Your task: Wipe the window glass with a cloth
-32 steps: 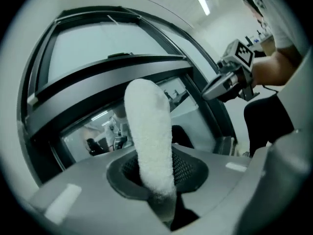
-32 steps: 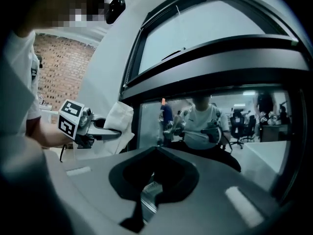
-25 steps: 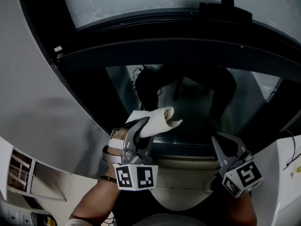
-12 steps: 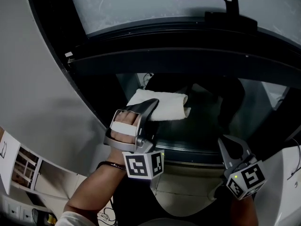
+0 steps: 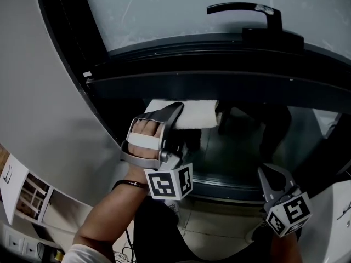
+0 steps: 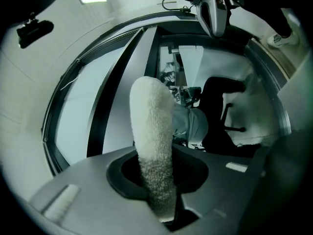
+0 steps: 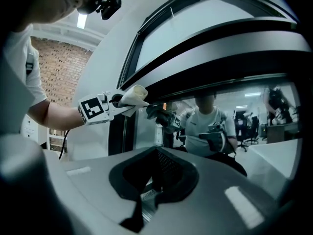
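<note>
Upward travel is the change over the last second: my left gripper (image 5: 174, 112) has carried the cloth (image 5: 196, 114) from the middle of the lower window glass (image 5: 247, 147) to its top edge, just under the dark crossbar (image 5: 219, 81).

1. Far left: a pale wall (image 5: 44, 92) borders the black window frame. A small white tag (image 5: 86, 74) sits on the frame's corner; its print is too small to read.
2. Left gripper: my fingers (image 5: 143, 129) are wrapped through its handle. The jaws are clamped on the cloth, which the left gripper view shows rising as a thick white roll from between them. The free end of the cloth lies against the top of the lower pane. The marker cube (image 5: 169, 183) below the grip carries black-and-white square codes, no letters.
3. Centre: above the crossbar is a frosted upper pane (image 5: 164, 10) with a black lever handle (image 5: 244, 9). A pale label on the lever's end cannot be read.
4. Right: my right gripper (image 5: 270, 174) is held low by the bottom right of the lower pane, well apart from the cloth. Its jaws are pressed together with nothing between them. Its cube (image 5: 288, 213) shows the same kind of square codes.
</note>
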`<state>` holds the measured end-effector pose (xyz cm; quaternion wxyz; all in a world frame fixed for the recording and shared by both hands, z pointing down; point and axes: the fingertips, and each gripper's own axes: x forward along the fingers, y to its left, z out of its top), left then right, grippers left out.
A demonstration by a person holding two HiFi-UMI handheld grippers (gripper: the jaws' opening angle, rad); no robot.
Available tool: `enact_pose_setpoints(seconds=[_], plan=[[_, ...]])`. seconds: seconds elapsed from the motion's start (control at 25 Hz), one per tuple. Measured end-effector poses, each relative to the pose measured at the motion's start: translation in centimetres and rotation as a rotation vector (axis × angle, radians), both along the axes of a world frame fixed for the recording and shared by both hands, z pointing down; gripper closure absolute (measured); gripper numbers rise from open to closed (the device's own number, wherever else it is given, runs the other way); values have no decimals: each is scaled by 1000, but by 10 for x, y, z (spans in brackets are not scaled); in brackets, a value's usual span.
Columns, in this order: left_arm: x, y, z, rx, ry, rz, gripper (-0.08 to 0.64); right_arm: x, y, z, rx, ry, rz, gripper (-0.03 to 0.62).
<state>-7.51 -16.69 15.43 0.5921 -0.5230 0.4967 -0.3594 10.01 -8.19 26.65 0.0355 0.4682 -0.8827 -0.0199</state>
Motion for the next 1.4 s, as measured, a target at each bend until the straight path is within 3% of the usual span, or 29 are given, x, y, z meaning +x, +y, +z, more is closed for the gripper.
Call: enact_pose_setpoints(seconds=[0.2, 0.6, 0.88, 1.4], plan=[[-1, -8, -6, 46, 7, -12, 457, -5, -10, 6, -3, -20, -14, 591], [-1, -36, 15, 32, -4, -52, 457, -6, -29, 41, -30, -58, -27, 591], [8, -53, 33, 9, -8, -55, 457, -19, -31, 76, -22, 39, -73, 591], [11, -58, 41, 58, 12, -70, 460, -25, -29, 123, -71, 20, -94, 591]])
